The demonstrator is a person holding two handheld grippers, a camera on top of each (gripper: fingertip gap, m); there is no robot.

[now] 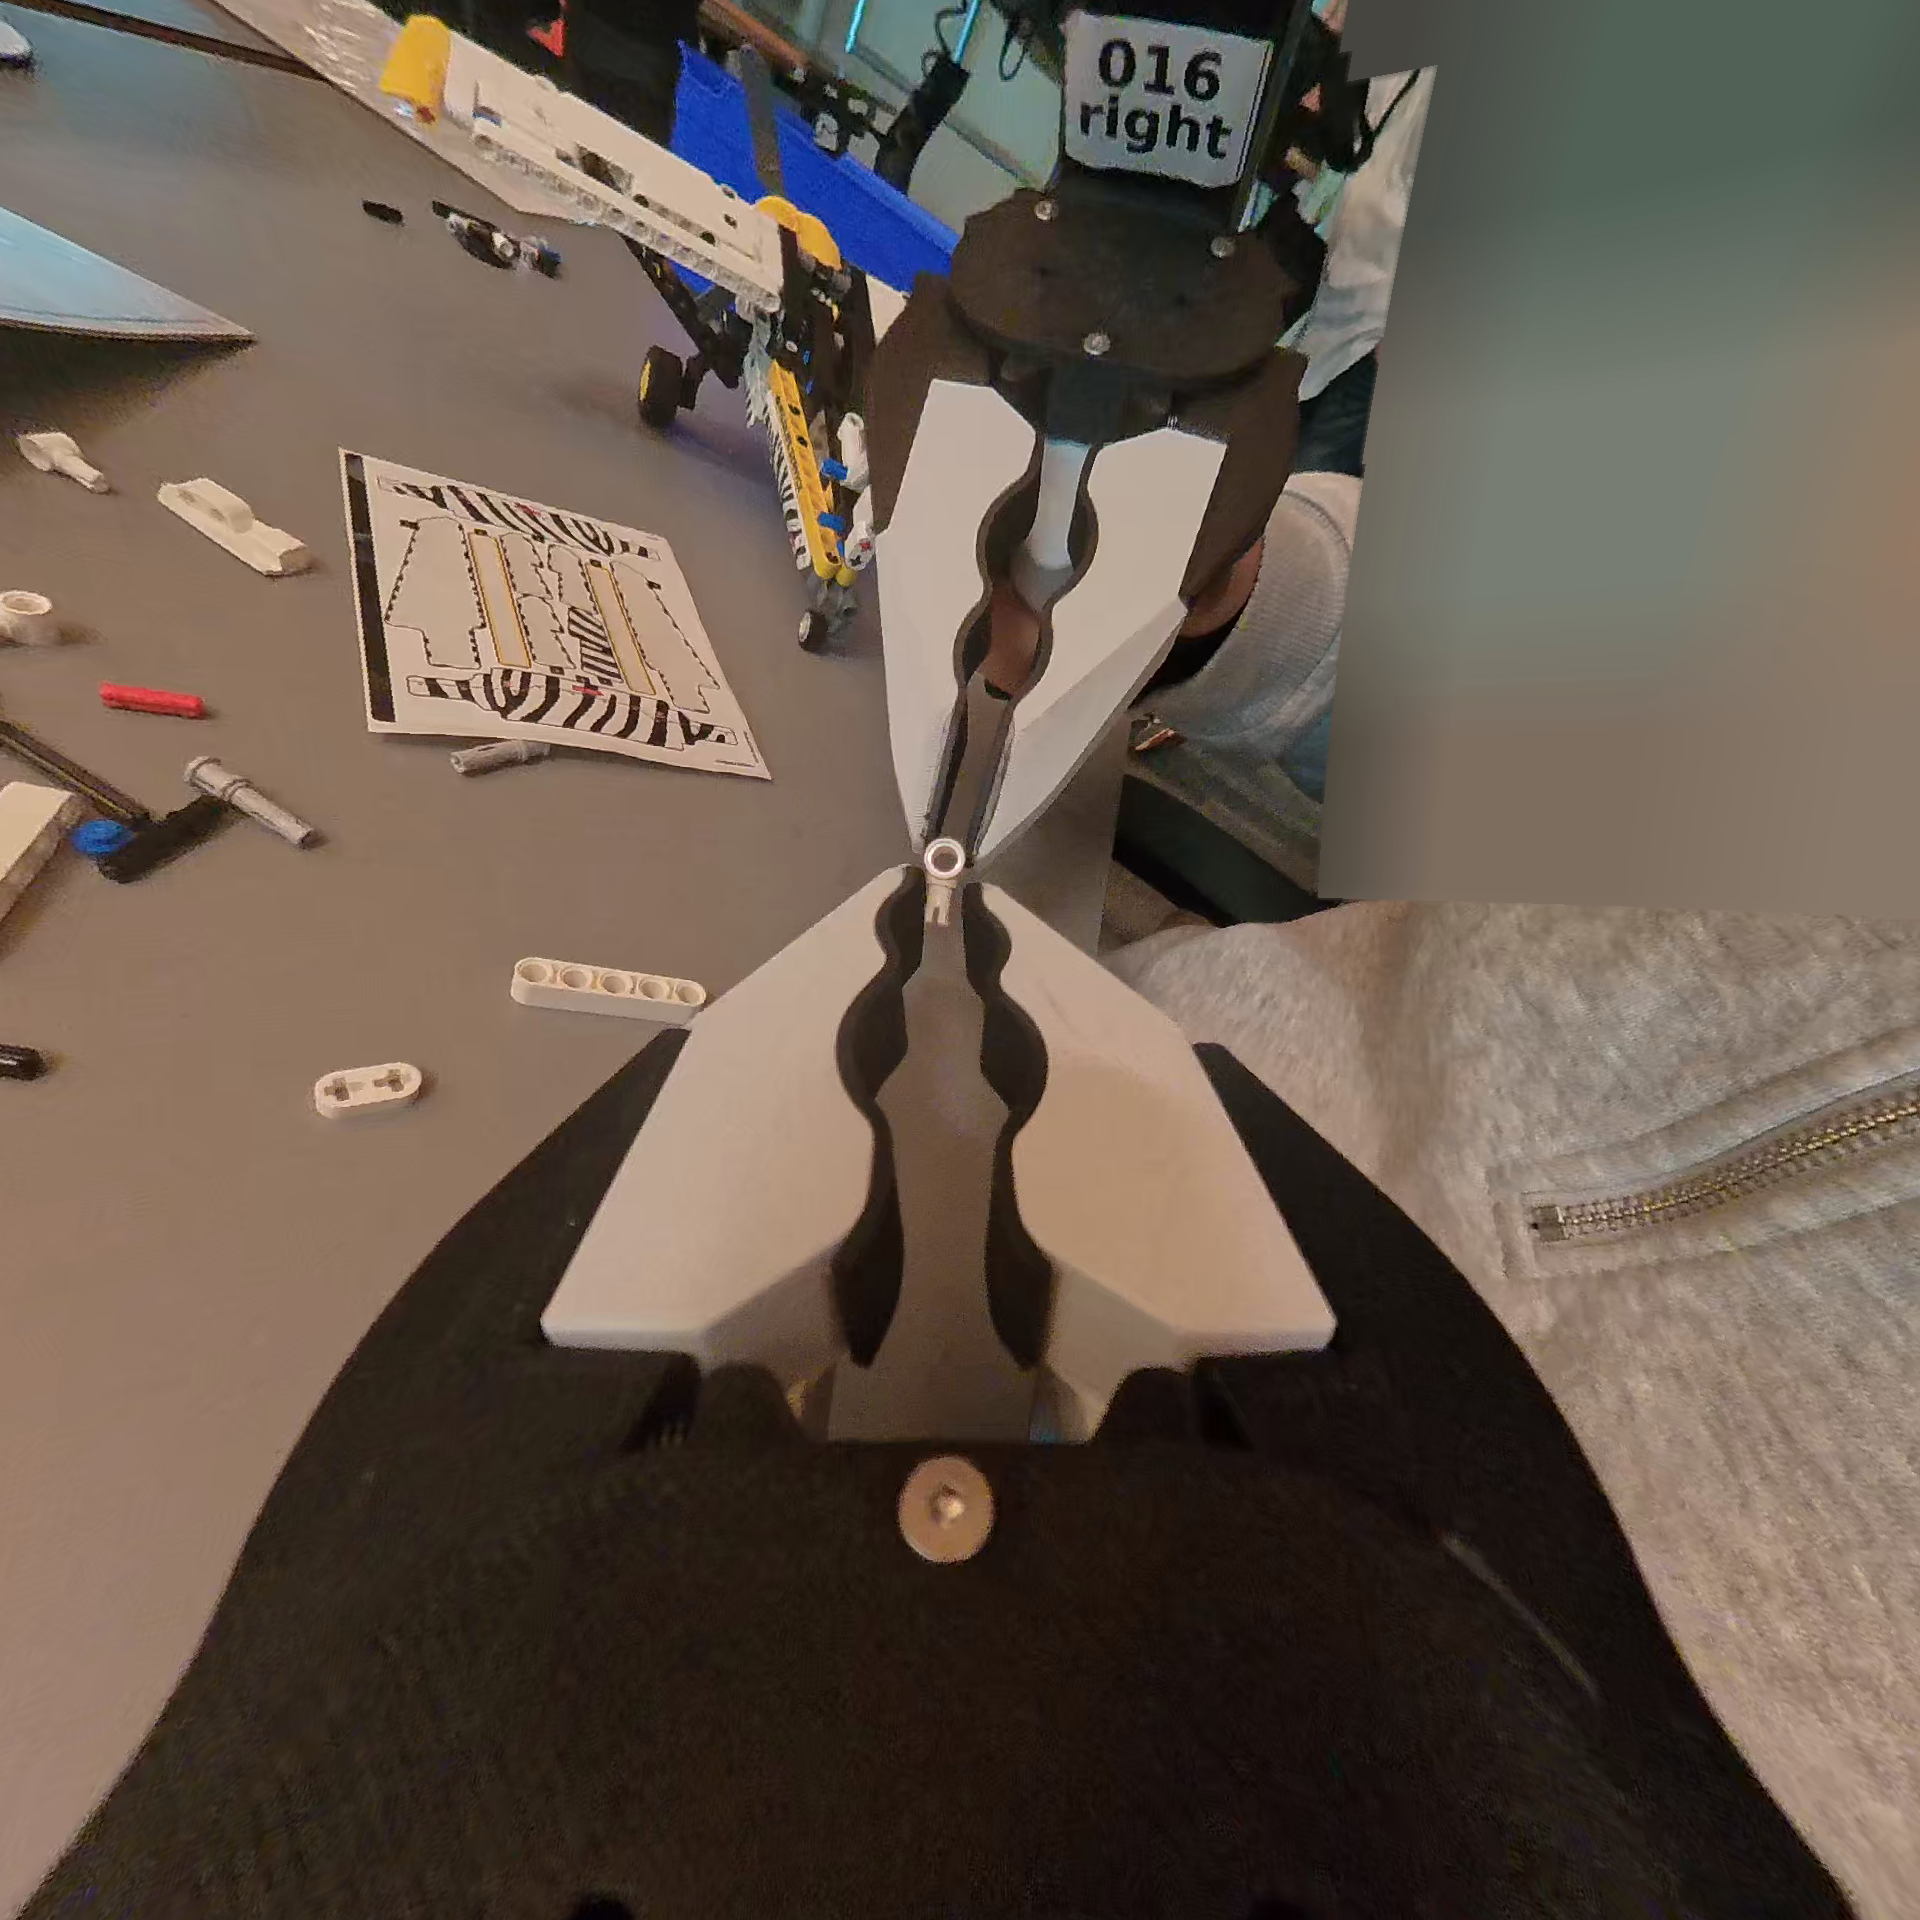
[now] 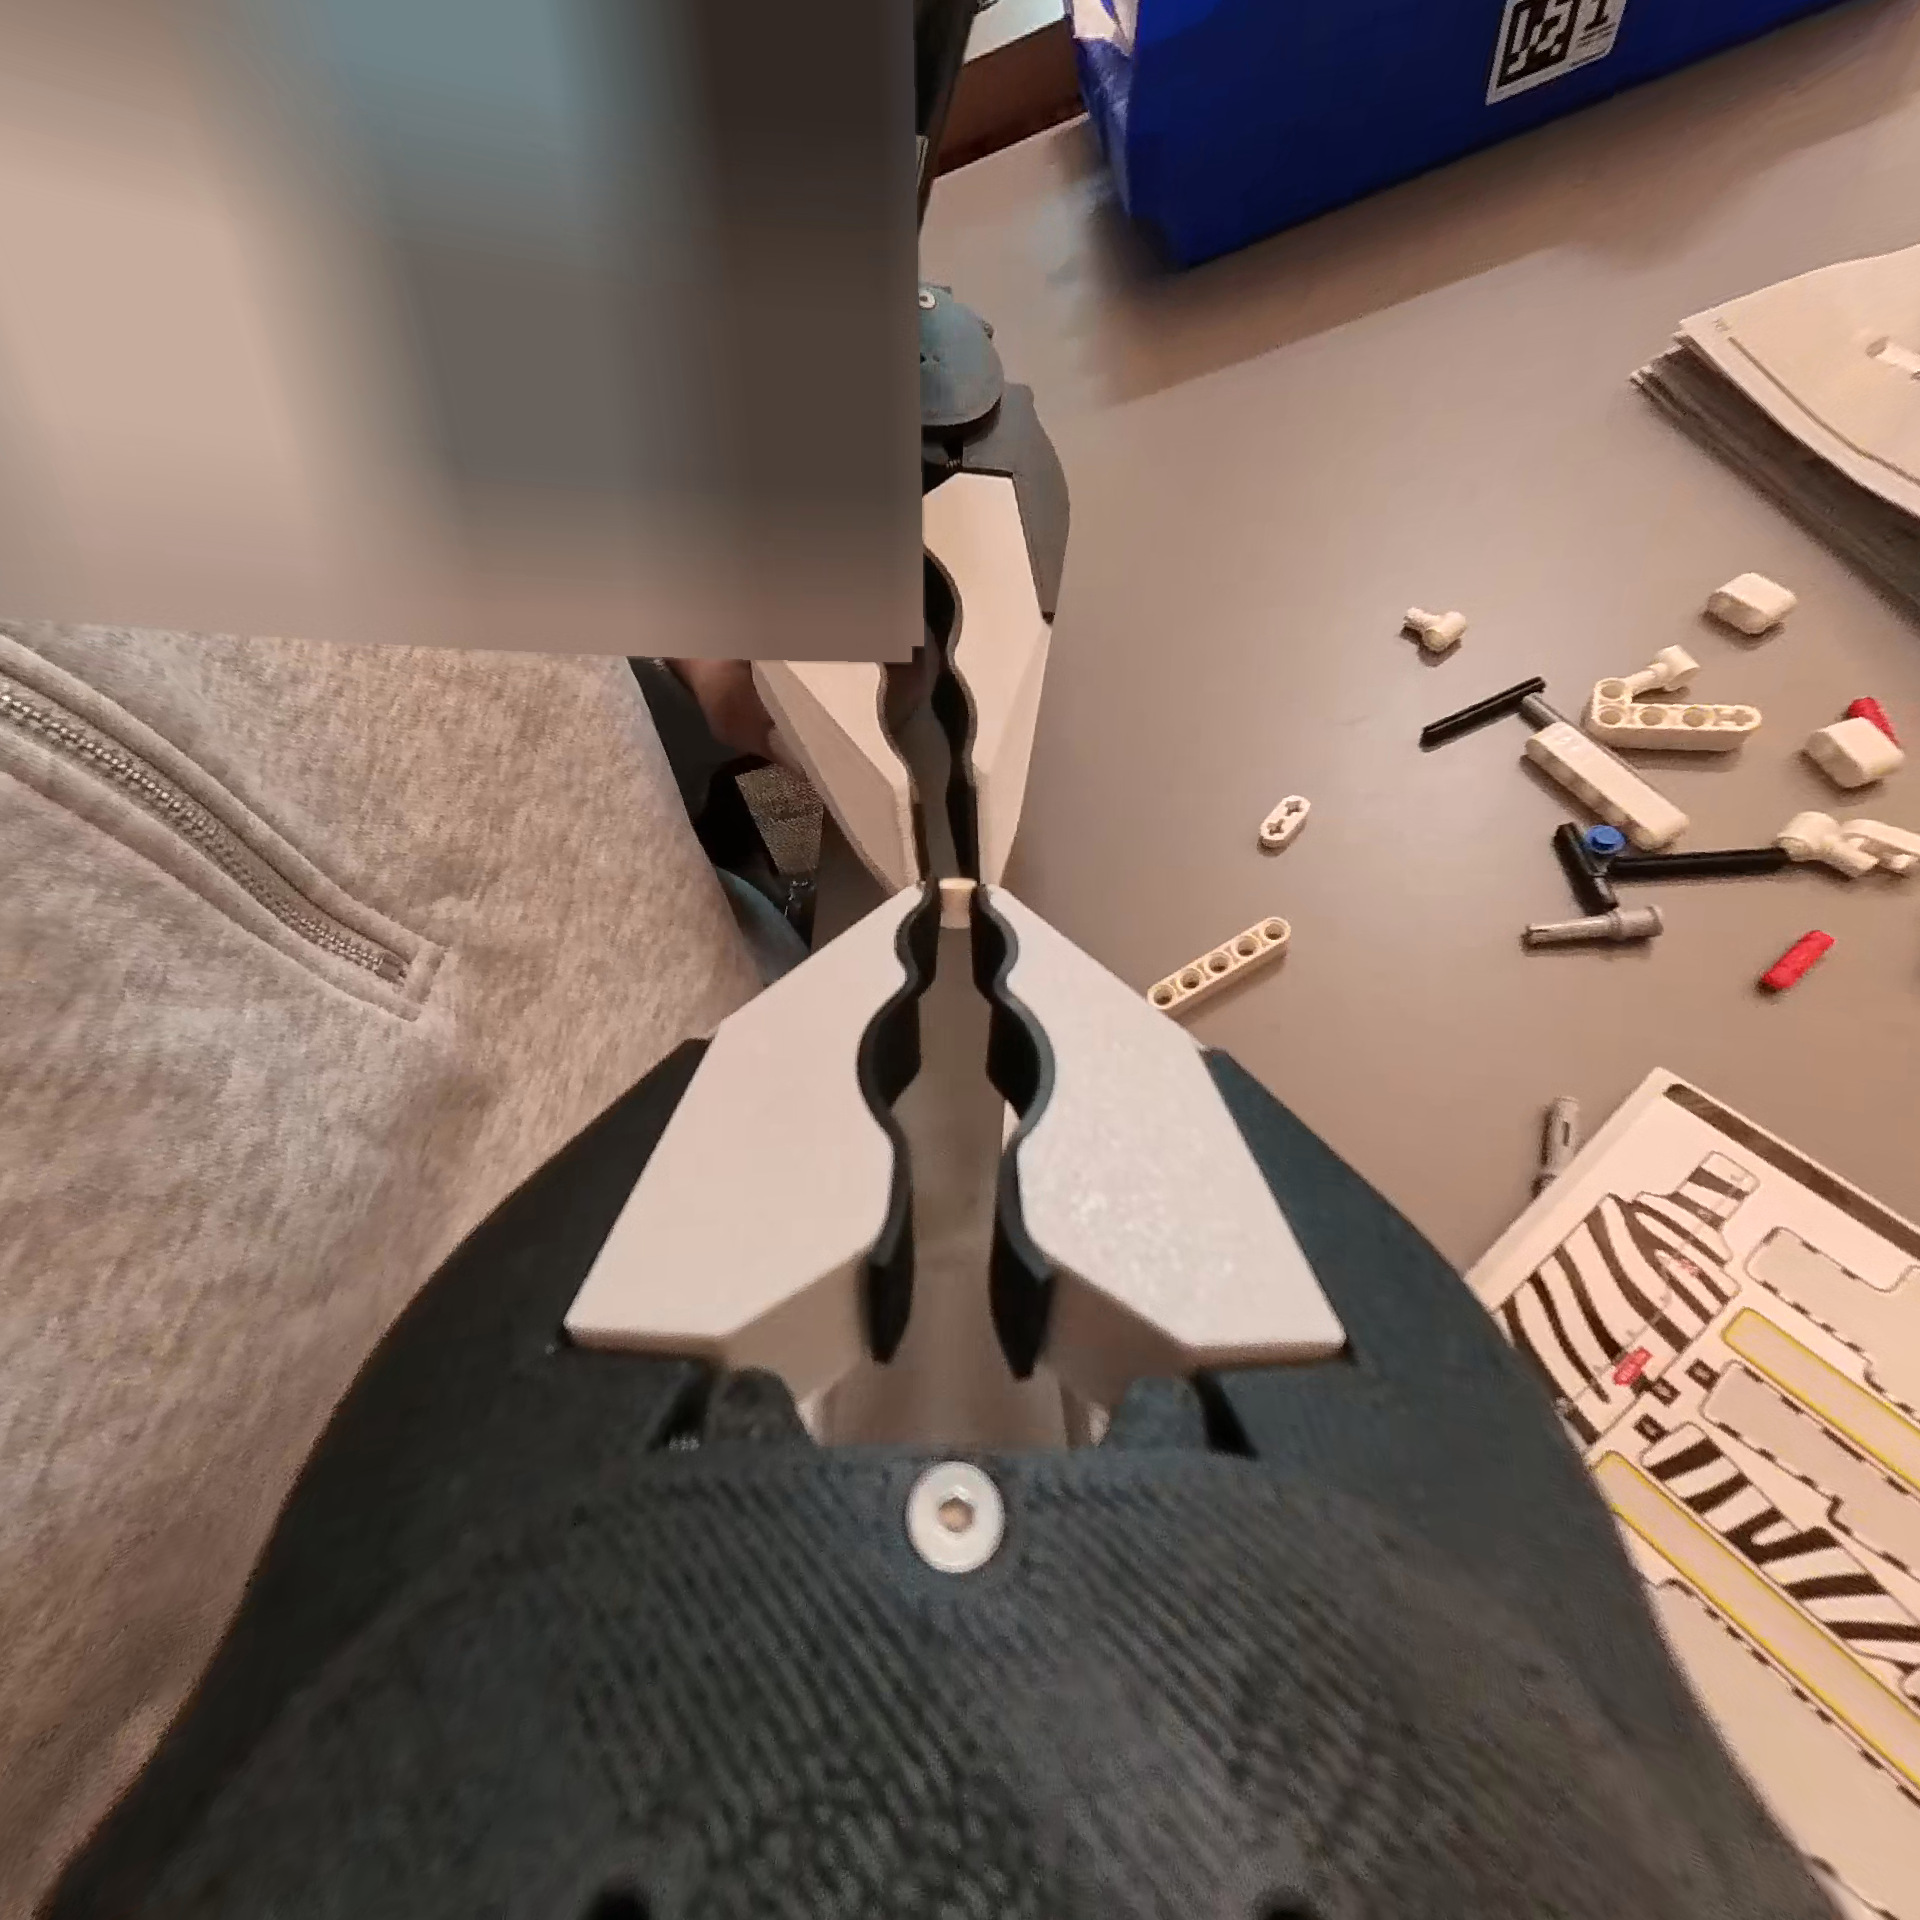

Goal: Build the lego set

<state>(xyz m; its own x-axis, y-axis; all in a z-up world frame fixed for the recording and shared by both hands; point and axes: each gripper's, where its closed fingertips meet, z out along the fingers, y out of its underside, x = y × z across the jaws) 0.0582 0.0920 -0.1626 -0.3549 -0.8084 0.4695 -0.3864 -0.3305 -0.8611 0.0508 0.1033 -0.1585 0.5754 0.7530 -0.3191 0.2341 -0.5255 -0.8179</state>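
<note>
A small white connector piece with a ring end and a peg end hangs in the air above the table's near edge, between my two grippers, which meet tip to tip. My left gripper is shut on its peg end. My right gripper comes in from the far side and is shut at its ring end. In the right wrist view the piece sits between my right gripper's tips, with the left gripper opposite. The partly built white and yellow model stands far back on the table.
On the grey table lie a zebra-striped sticker sheet, a white five-hole beam, a white two-hole link, a red piece, a grey pin. A blue box and booklet sit farther off. A person's grey sweater is close by. Left and right tips are no more than a few centimetres apart. Both grippers' tips are roughly 15 cm from the red piece. My right wrist view looks at it from another angle.
</note>
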